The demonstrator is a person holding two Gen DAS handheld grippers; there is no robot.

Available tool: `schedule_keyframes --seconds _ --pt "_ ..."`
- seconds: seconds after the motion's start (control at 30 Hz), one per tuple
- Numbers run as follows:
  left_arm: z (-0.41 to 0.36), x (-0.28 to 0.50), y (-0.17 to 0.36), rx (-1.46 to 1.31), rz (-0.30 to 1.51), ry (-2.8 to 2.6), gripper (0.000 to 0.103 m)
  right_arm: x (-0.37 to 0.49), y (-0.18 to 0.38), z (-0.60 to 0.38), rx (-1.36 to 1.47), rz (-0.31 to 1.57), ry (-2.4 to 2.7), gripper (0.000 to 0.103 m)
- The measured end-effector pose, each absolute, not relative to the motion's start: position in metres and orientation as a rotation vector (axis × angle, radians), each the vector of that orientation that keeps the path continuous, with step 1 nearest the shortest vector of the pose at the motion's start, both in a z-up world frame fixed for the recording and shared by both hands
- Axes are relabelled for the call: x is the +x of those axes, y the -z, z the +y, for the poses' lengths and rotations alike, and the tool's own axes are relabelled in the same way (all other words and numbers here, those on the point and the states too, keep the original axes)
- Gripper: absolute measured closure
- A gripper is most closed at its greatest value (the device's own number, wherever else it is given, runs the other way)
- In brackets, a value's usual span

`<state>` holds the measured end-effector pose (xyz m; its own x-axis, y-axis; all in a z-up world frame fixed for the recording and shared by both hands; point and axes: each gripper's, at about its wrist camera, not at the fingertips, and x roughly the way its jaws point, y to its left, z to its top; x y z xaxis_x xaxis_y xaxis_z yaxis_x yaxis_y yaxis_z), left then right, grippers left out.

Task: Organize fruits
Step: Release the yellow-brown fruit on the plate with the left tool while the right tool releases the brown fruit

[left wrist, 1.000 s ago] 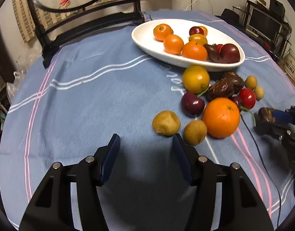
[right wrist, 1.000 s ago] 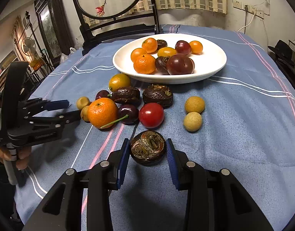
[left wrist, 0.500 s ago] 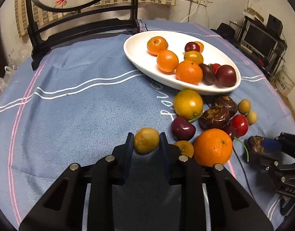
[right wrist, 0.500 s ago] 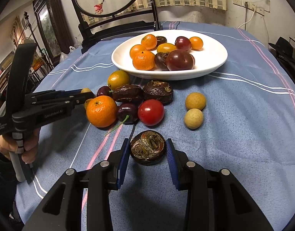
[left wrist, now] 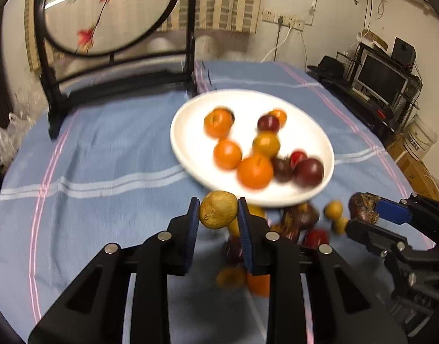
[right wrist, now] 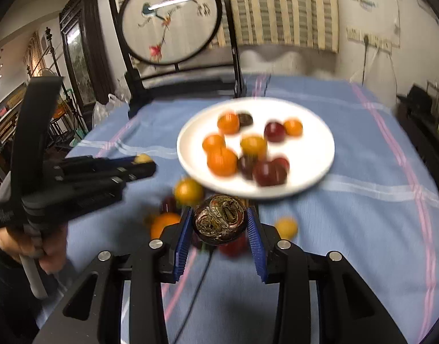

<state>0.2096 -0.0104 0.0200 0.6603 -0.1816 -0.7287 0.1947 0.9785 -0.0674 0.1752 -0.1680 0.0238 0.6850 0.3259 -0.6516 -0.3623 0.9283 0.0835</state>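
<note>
My left gripper (left wrist: 218, 210) is shut on a small brown-yellow fruit (left wrist: 218, 209), held above the blue tablecloth (left wrist: 105, 154) just short of the white plate (left wrist: 196, 154). My right gripper (right wrist: 219, 219) is shut on a dark wrinkled fruit (right wrist: 219, 218), also lifted off the cloth near the plate (right wrist: 314, 140). The plate holds several oranges, plums and yellow fruits. More loose fruit lies blurred on the cloth below both grippers. Each gripper appears in the other's view: the right gripper (left wrist: 365, 209) at right with its dark fruit, the left gripper (right wrist: 145, 163) at left.
A dark wooden stand with a round embroidered screen (left wrist: 105, 14) rises at the table's far edge. A person's hand (right wrist: 33, 246) grips the left tool's handle. Shelves with a monitor (left wrist: 382, 80) stand beyond the right edge of the table.
The left gripper closed on the small brown-yellow fruit and lifted it. Both grippers rose with their fruit and moved toward the plate; the right one kept its hold.
</note>
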Motion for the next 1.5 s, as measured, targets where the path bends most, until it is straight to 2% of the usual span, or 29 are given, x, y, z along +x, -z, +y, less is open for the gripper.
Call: schedule_keyframes --seconds 0.2,0.4,0.47,0.5,0.57,0.83,1.27,1.3,1.33,1.37,1.5 --pt "-0.024 0.250 -0.029 -0.028 0.832 0.171 0.077 0.216 -0.030 -0.160 -0.092 0.638 -0.316 0.065" --pt "-0.035 0.275 -0.013 -0.021 0.859 0.151 0.077 0.254 -0.009 -0.180 -0.022 0.691 -0.299 0.064" --pt "-0.041 0.284 -0.004 -0.018 0.874 0.159 0.077 0.260 -0.004 -0.188 0.033 0.708 -0.316 0.051" --pt "-0.043 0.287 -0.001 -0.022 0.888 0.161 0.075 0.261 -0.002 -0.193 0.059 0.709 -0.306 0.043" --pt "-0.043 0.291 0.003 -0.047 0.891 0.146 0.051 0.263 0.001 -0.199 0.086 0.726 -0.310 0.042" --pt "-0.028 0.258 -0.015 -0.086 0.803 0.134 0.027 0.247 -0.003 -0.199 0.096 0.728 -0.335 0.042" --pt "0.022 0.192 -0.005 -0.121 0.809 0.082 0.022 0.197 0.007 -0.209 0.089 0.741 -0.325 0.041" --pt "0.024 0.188 -0.003 -0.113 0.814 0.079 0.022 0.192 0.009 -0.211 0.094 0.741 -0.318 0.040" --pt "0.027 0.182 0.000 -0.105 0.820 0.075 0.022 0.188 0.011 -0.213 0.100 0.742 -0.312 0.032" --pt "0.030 0.177 0.003 -0.105 0.824 0.076 0.022 0.184 0.014 -0.216 0.112 0.745 -0.306 0.028" --pt "0.038 0.159 0.011 -0.088 0.845 0.081 0.022 0.172 0.022 -0.221 0.132 0.762 -0.316 0.028"
